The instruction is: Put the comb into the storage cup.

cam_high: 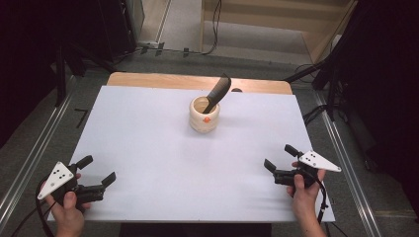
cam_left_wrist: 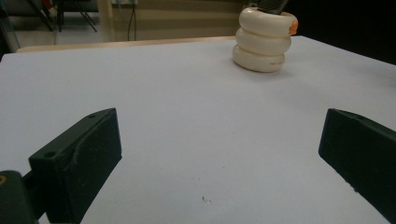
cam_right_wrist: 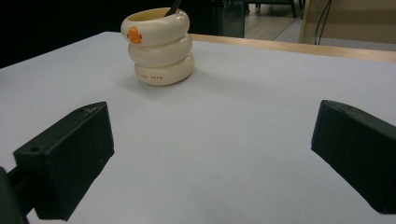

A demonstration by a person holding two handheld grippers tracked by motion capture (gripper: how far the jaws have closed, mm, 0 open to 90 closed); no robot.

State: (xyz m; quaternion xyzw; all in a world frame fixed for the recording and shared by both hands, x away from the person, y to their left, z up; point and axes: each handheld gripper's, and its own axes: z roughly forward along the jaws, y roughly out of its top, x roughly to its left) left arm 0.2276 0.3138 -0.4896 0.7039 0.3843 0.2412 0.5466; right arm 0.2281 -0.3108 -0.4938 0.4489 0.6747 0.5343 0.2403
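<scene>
Sitting far and central: cup (cam_high: 205, 114), comb (cam_high: 218, 93) leaning right; right gripper (cam_high: 280, 161) slightly nearer than left gripper (cam_high: 97, 170), both gaping empty.

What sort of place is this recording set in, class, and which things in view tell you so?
Probably a lab or recording studio: a white-covered table holding just one cream cup, dark stands and floor cables around it, and a handheld gripper in each hand.

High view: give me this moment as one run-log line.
left gripper: open, empty, near-left of table | right gripper: open, empty, near-right | holder: upright, mid-far, untouched | comb: leaning in holder
</scene>
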